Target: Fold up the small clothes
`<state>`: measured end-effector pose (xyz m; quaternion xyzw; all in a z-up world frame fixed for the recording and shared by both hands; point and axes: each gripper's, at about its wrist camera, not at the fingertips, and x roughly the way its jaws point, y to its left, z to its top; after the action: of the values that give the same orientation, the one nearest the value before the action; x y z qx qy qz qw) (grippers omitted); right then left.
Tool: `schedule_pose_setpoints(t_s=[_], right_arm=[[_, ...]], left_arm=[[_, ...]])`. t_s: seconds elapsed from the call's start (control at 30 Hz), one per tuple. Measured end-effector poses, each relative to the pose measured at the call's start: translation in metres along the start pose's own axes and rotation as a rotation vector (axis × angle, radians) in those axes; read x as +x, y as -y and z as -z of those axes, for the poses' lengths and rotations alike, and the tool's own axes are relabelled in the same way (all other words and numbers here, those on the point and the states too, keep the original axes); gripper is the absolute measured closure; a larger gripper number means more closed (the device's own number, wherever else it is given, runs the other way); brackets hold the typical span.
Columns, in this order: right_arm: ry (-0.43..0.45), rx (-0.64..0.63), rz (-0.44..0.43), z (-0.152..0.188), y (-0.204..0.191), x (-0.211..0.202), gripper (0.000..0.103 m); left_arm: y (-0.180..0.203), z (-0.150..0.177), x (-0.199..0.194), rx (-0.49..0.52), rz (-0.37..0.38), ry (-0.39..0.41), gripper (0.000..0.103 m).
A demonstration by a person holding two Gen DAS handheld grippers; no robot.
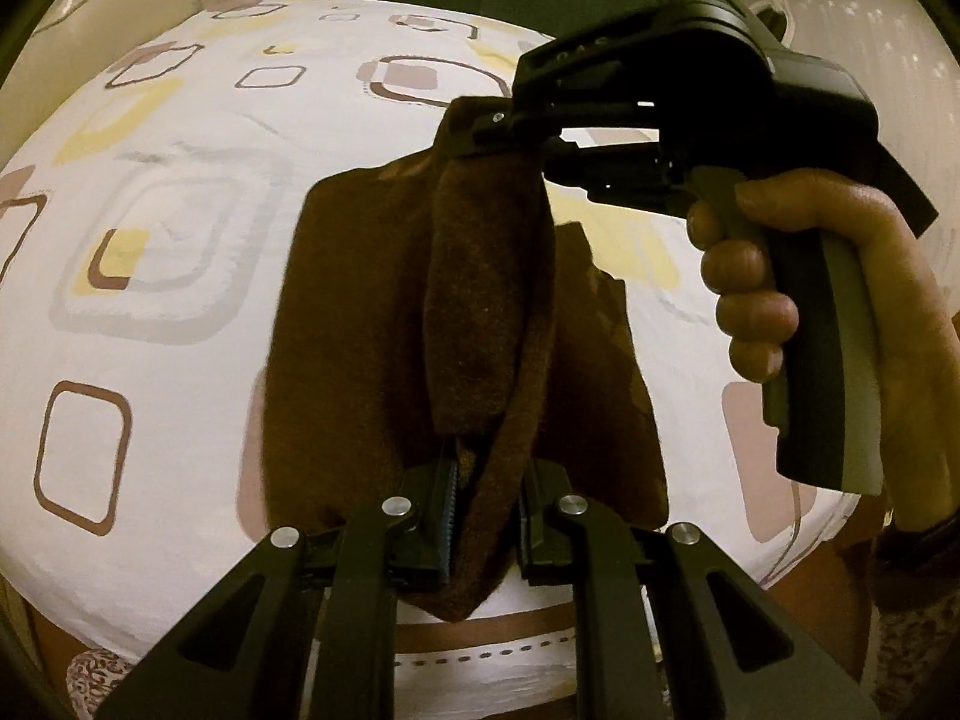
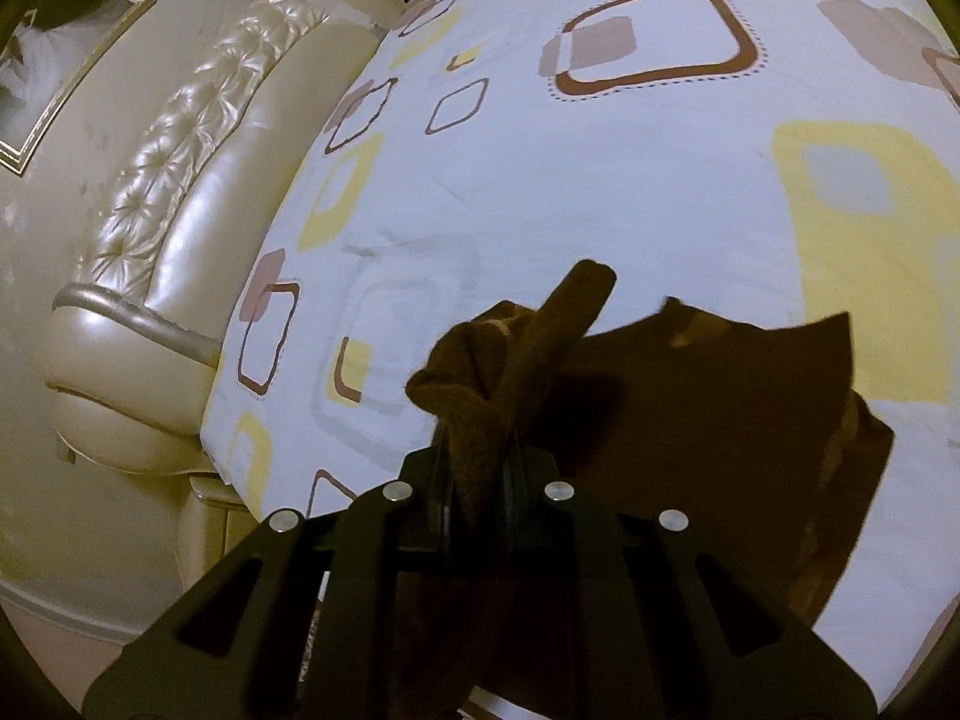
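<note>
Bed with white sheet [image 1: 198,180], printed with brown, tan and yellow rounded squares. Cream tufted headboard [image 2: 180,180] at the bed's end, framed picture [image 2: 60,60] on the wall beside it. Warm dim light.

Brown garment [image 1: 384,324], fuzzy knit, hangs lifted over the sheet, stretched between both grippers.

Left gripper [image 1: 486,516]: jaws nearly together, pinching a brown fabric edge near the camera.

Right gripper [image 2: 480,474]: jaws nearly together, clamped on a bunched fold; a strip of cloth sticks up past the tips. A bare hand [image 1: 828,300] wraps its handle.
</note>
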<state>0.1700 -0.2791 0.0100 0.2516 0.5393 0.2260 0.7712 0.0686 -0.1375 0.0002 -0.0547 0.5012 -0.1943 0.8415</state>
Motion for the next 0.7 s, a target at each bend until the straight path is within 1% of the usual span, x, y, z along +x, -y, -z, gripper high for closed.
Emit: schedule_pose_setpoints(t_s=[0.3, 0.7], right_arm=[[0.014, 0.031, -0.016, 0.006, 0.034, -0.014, 0.092], [0.023, 0.076, -0.024, 0.012, 0.076, -0.02, 0.092]], left_arm=[[0.027, 0.003, 0.017, 0.033, -0.006, -0.025, 0.088], [0.047, 0.005, 0.044, 0.069, -0.016, -0.065, 0.088]])
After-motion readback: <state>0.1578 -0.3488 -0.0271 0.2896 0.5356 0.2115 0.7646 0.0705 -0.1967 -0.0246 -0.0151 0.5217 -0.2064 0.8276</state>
